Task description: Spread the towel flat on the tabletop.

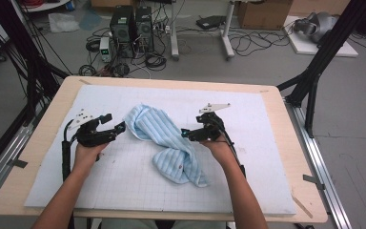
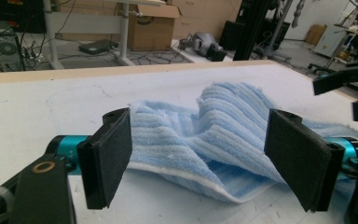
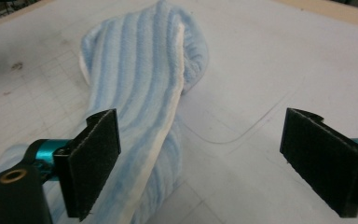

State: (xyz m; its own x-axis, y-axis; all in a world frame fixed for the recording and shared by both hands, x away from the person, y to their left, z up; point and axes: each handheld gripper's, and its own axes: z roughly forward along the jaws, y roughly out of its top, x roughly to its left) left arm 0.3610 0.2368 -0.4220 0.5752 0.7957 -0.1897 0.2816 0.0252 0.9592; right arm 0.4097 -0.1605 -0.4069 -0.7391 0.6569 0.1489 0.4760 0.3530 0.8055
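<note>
A light blue striped towel [image 1: 164, 138] lies crumpled and twisted in the middle of the white gridded mat [image 1: 257, 162]. My left gripper [image 1: 114, 122] sits just left of the towel's upper end and is open. In the left gripper view the towel [image 2: 214, 135] lies just beyond the wide-apart pads of the left gripper [image 2: 198, 158], and nothing is pinched. My right gripper [image 1: 190, 129] hovers at the towel's right side, open. In the right gripper view the towel [image 3: 135, 84] runs past the left pad of the right gripper [image 3: 200, 163], with bare mat between the jaws.
The mat covers a wooden table [image 1: 298, 157] with a bare rim all round. Black frame posts [image 1: 314, 71] stand at the far corners. Beyond the far edge are computer towers [image 1: 131, 24], cables and cardboard boxes on the floor.
</note>
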